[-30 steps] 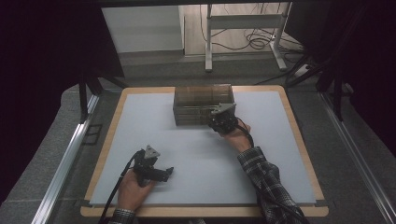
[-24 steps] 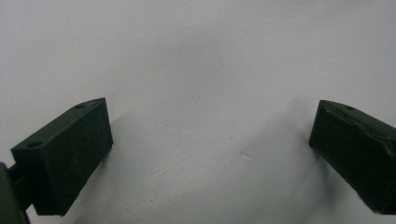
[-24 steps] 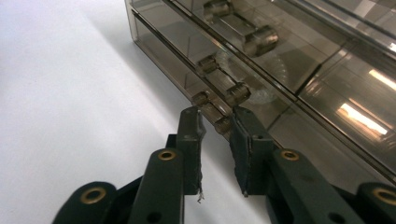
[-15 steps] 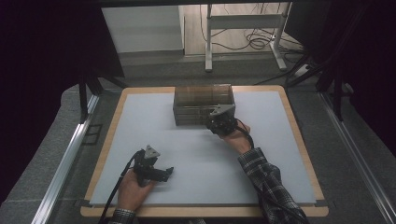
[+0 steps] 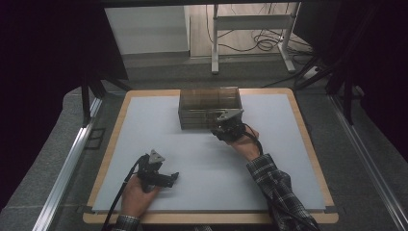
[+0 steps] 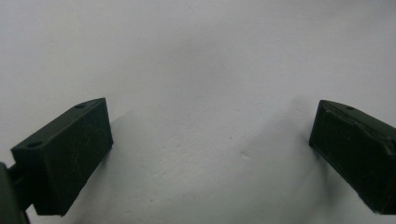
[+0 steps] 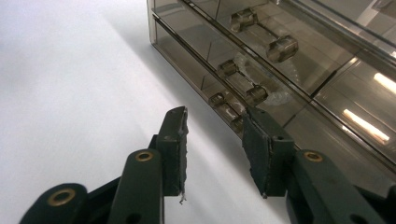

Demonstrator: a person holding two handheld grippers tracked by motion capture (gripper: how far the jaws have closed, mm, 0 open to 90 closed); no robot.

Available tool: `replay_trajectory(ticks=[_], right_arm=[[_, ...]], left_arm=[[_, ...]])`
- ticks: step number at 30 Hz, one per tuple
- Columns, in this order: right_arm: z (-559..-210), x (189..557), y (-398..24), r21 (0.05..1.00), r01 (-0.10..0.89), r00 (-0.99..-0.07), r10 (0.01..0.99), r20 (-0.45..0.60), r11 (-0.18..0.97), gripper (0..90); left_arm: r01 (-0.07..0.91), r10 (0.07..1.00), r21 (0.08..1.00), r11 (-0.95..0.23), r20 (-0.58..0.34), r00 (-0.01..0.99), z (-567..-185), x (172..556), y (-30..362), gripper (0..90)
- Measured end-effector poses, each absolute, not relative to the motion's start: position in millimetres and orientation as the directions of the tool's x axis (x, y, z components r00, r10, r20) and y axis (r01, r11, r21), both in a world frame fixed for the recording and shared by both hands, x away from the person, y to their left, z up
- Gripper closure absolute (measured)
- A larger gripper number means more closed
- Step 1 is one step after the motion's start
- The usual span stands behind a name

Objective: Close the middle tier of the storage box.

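While the left gripper (image 5: 166, 179) is being rested with jaws wide apart on the near left of the table (image 5: 144, 115), the right gripper (image 7: 215, 140), jaws just opening and empty, is being held just before the lowest handle (image 7: 226, 109) of the drawer box (image 5: 209, 107) at the far centre.

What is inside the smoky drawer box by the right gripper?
Through the tinted drawer box, only the fronts of stacked drawers with clear handles show, no contents. The glare and dark plastic hide the rest.

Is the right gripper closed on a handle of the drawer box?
No, in the right gripper view the right gripper stands open in front of the drawer box, with nothing between its pads.
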State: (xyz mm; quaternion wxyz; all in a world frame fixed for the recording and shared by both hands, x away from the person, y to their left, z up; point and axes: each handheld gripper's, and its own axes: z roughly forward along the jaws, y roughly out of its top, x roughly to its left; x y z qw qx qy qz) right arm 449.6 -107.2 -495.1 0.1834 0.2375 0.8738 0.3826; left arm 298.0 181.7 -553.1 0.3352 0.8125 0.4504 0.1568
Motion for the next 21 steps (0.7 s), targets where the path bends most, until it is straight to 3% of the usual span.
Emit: replay_trajectory(ticks=[21], right_arm=[[-494,439,-107,0.762,0.262,-0.831,0.540,-0.134,0.592,42.4]], left_arm=[[0.627,0.837,0.687,-0.368,-0.049,0.545,-553,298,182,0.0]])
